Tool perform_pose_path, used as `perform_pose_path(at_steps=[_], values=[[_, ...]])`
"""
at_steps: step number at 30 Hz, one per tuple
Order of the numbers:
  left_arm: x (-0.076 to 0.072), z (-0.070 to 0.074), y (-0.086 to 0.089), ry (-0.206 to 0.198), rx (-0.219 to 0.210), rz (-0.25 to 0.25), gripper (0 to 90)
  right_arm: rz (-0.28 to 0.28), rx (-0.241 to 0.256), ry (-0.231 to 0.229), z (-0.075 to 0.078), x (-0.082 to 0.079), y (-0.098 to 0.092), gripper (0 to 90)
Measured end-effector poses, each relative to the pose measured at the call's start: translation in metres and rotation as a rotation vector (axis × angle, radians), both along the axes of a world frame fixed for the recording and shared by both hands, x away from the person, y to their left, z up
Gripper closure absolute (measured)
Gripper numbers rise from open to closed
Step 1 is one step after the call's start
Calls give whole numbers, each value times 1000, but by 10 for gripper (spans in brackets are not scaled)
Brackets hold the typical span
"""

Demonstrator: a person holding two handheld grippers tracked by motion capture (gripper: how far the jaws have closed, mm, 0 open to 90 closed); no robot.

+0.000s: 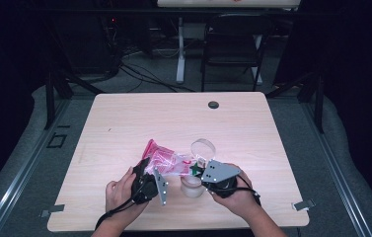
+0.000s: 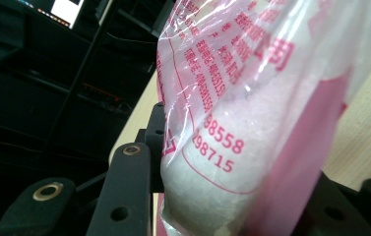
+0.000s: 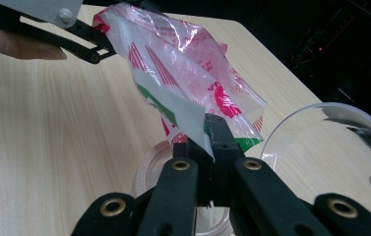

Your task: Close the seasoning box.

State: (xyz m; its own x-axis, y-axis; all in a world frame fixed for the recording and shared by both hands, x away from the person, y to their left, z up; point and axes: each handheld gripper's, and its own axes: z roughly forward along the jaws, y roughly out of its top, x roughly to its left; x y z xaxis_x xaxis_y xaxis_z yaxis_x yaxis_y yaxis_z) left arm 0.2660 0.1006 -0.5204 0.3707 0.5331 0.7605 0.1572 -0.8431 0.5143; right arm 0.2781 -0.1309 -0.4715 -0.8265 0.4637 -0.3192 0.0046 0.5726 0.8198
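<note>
High view: a pink-printed plastic bag (image 1: 166,160) of white granules is held between both grippers above the bench (image 1: 124,123). The left gripper (image 1: 146,170) clamps the bag's filled end; the right gripper (image 1: 199,171) pinches its mouth corner, just over an open clear jar (image 1: 191,186). The lid (image 1: 203,147) lies near. Step in hand, seemingly: pouring. Next likely calls for tipping the mouth into the jar.

Looking down from above and forward over the table (image 1: 124,123) — two close views along black jaws, all sharing the pink bag (image 1: 166,160) at frame centre.
</note>
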Motion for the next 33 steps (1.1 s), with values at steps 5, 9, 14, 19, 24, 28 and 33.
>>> perform_pose_path(at_steps=[5, 9, 14, 19, 24, 28, 33], values=[[0, -4, 1, 31, -28, 2, 667, 8, 5, -4, 0, -1, 2, 900], [-1, -8, 1, 55, -42, -3, 669, 10, 12, -8, -1, -1, 4, 900], [-2, -13, -1, 69, -46, 0, 671, 9, 9, -12, 0, -2, 5, 900], [0, -14, 0, 91, -74, 1, 674, 13, 13, -14, 1, -1, 7, 900], [1, -15, 1, 116, -108, 0, 675, 13, 15, -17, 1, -3, 9, 900], [1, -16, 2, 142, -142, 3, 676, 16, 15, -20, 1, -4, 10, 900], [3, -19, 3, 175, -168, -2, 676, 17, 8, -21, 0, -3, 12, 900]])
